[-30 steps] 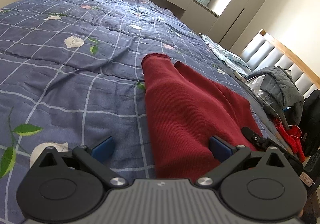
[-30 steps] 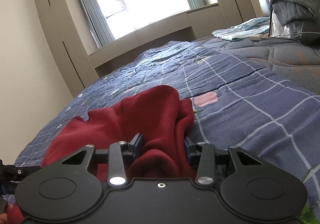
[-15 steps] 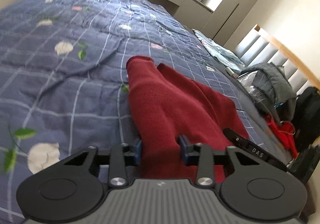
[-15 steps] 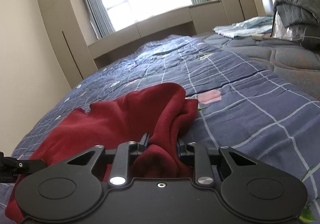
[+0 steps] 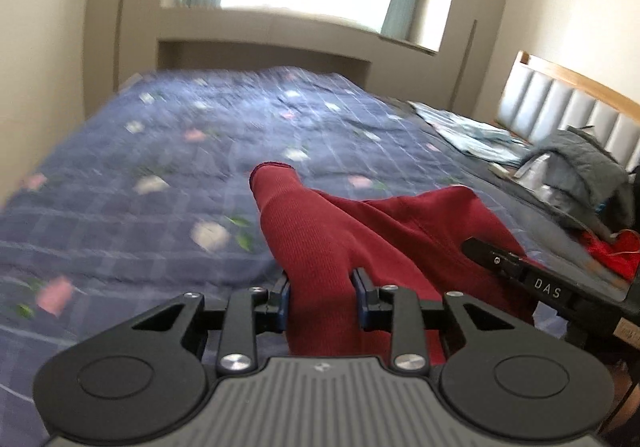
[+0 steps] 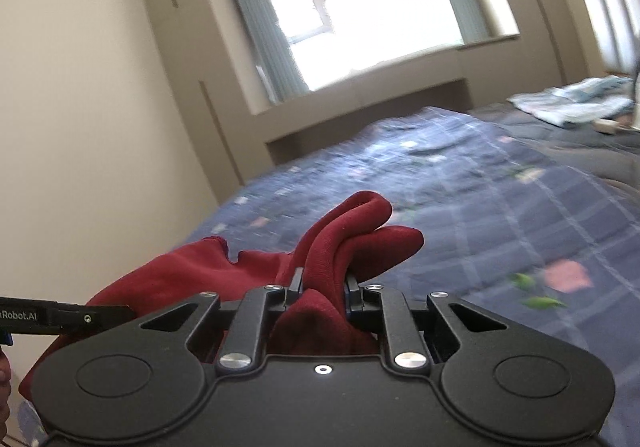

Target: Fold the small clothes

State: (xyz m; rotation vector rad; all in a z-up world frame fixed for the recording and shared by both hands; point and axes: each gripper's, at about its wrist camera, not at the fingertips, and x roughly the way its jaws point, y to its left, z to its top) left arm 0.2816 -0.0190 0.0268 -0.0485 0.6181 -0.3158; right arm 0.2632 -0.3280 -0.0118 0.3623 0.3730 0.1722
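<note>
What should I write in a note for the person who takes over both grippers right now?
Left gripper: jaws closing, pads on a fold of the red garment.
Right gripper: jaws closing, pads on another bunch of the same garment.
Garment: partly lifted, its far end trailing toward the blue quilt.
Done: both grips taken.
Left: every fold; no finished fold shows yet. Other clothes lie by the headboard.

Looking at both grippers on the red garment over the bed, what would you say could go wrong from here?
The left gripper pinches a thick bunch of the red garment while its jaws are closing, so cloth may slip out.

The right gripper, also closing, holds a crumpled wad, so the fold may come out uneven.

Loose fabric could drag on the quilt.
</note>
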